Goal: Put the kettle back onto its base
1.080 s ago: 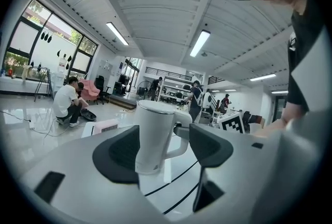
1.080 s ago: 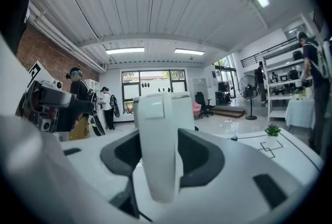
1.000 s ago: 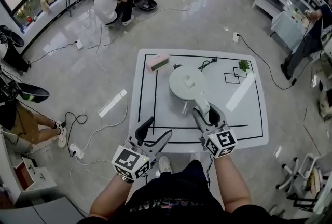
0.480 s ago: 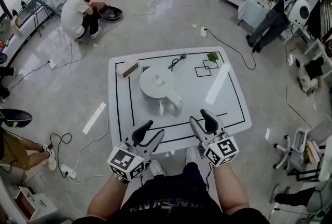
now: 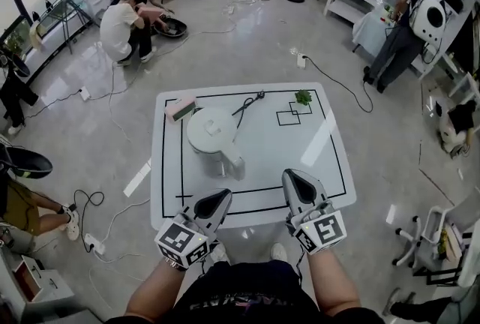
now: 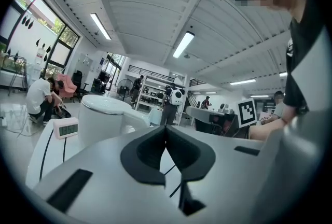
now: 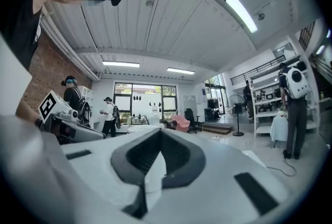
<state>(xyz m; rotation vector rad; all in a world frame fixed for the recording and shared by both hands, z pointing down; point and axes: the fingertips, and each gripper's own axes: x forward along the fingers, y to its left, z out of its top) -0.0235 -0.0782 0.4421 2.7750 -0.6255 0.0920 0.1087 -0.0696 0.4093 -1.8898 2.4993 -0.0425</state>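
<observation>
Locate the white round plastic kettle [image 5: 212,133] upright on the left half of the white table with black line markings [image 5: 300,150], handle turned toward the near edge. Note it ahead of the left gripper [image 5: 217,200], apart from it, and further off to the left of the right gripper [image 5: 298,181]. Read both pairs of jaws as pressed together, having just been closing, with nothing between them. Observe a small pink-and-green box [image 5: 181,108] just beside the kettle's far side.
</observation>
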